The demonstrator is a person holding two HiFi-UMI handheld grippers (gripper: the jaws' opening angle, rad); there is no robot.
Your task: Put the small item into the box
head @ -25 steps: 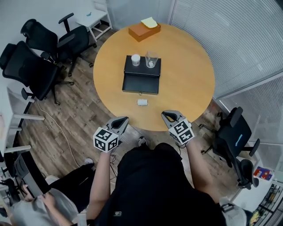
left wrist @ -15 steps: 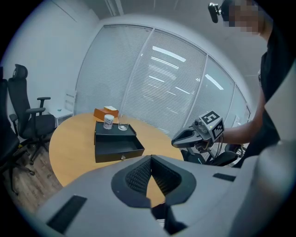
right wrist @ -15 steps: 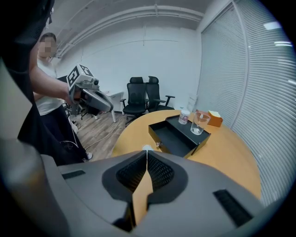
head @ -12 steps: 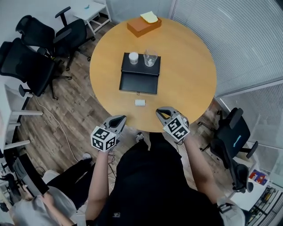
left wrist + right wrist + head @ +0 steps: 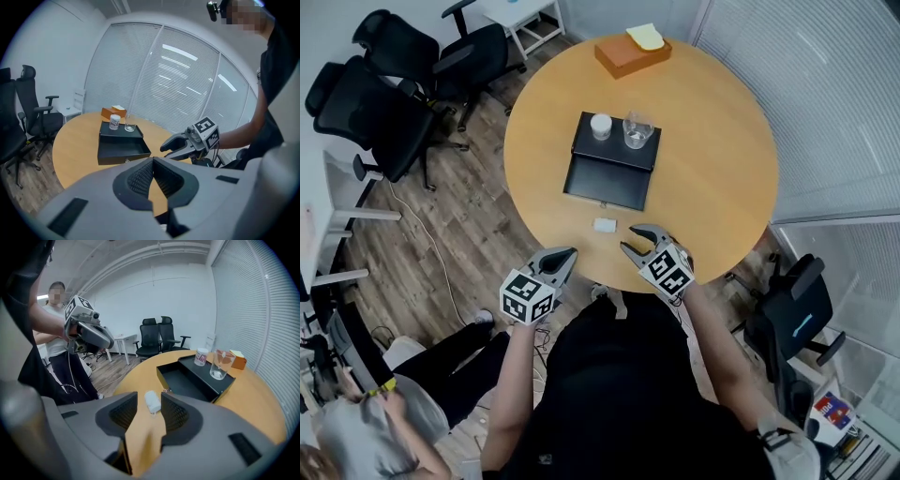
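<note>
The small white item (image 5: 605, 225) lies on the round wooden table (image 5: 722, 178), just in front of the black box (image 5: 602, 184), whose drawer stands pulled open. My right gripper (image 5: 633, 240) hovers over the table's near edge, right beside the item. Its jaws have just been opening. In the right gripper view the item (image 5: 152, 402) shows between the open pads on the tabletop, untouched, with the box (image 5: 187, 380) beyond it. My left gripper (image 5: 570, 253) is shut and empty, off the table's near edge, left of the item. The left gripper view shows the box (image 5: 123, 149) ahead.
A white jar (image 5: 601, 125) and a clear glass (image 5: 637, 131) stand on the box's top. An orange tissue box (image 5: 632, 52) sits at the table's far edge. Black office chairs (image 5: 384, 103) stand left, another (image 5: 787, 309) at right. A second person (image 5: 356, 441) is at bottom left.
My right gripper has moved left and forward over the table edge towards the small item, and its jaws have gone from shut to open. The left gripper has shifted slightly.
</note>
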